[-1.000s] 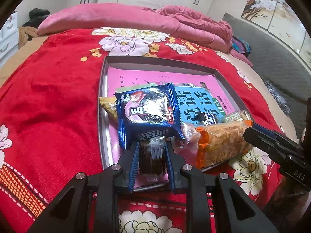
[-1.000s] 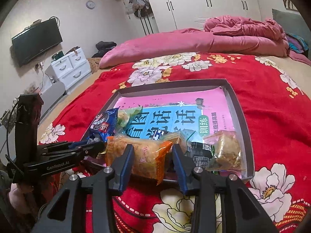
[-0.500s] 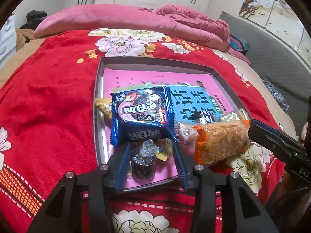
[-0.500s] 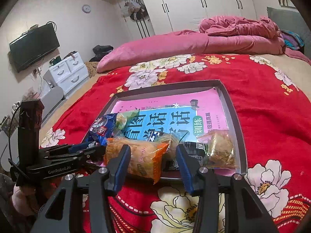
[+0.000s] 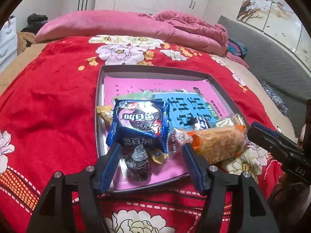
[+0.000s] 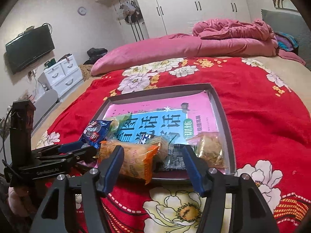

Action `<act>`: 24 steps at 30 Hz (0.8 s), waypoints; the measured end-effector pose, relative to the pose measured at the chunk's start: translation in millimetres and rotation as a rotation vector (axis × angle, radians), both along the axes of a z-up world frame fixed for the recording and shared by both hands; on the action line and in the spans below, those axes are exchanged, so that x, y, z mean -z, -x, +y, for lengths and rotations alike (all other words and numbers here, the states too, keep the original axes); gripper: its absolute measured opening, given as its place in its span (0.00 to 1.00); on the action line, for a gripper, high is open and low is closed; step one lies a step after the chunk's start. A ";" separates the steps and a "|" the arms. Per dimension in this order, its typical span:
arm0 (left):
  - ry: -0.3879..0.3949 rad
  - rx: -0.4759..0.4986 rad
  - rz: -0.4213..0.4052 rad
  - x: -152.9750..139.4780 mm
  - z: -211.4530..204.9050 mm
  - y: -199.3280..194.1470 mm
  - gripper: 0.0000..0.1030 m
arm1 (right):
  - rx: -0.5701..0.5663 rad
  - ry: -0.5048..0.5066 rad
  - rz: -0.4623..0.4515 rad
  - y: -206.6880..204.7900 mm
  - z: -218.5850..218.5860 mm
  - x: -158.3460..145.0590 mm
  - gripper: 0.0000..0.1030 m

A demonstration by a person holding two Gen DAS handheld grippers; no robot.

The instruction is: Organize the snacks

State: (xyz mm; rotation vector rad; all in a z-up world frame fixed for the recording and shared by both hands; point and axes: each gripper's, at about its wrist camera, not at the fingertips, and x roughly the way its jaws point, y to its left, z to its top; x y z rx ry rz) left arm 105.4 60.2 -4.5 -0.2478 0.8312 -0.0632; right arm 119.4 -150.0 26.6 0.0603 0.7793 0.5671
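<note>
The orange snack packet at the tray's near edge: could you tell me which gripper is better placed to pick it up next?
Probably the right gripper: its open jaws already straddle the orange snack packet. The left gripper, also open, faces a small dark wrapped snack instead.

The blue cookie pack covers most of a green packet and part of a yellow one. The book is half buried under snacks. Print on the black packet is too small to read.

Right gripper fingers spread wide, straddling orange snack pack at tray near edge.
</note>
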 end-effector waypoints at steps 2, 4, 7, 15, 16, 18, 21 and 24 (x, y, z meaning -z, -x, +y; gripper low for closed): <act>-0.002 0.000 -0.015 -4.2 -0.8 1.9 0.69 | 0.011 0.005 -0.009 0.7 -2.3 -2.1 0.63; -0.002 0.002 -0.037 -9.5 -1.7 5.6 0.72 | 0.024 0.014 -0.027 2.5 -4.3 -5.5 0.66; 0.004 -0.004 -0.058 -17.1 -1.7 13.5 0.73 | 0.038 0.019 -0.053 6.8 -7.6 -11.4 0.71; 0.042 -0.044 -0.030 -25.7 -10.1 48.3 0.73 | 0.054 0.114 -0.144 40.0 -11.3 -29.2 0.79; 0.039 -0.051 -0.018 -26.0 -13.5 53.0 0.74 | 0.060 0.121 -0.136 43.8 -12.9 -29.6 0.80; 0.039 -0.056 0.000 -25.8 -18.5 59.1 0.74 | 0.060 0.120 -0.105 51.6 -16.9 -28.5 0.81; 0.049 -0.067 0.022 -24.9 -24.3 70.1 0.74 | 0.060 0.128 -0.088 62.9 -22.2 -26.6 0.82; 0.040 -0.069 0.046 -21.8 -29.5 80.5 0.74 | 0.065 0.131 -0.055 75.8 -28.8 -20.3 0.84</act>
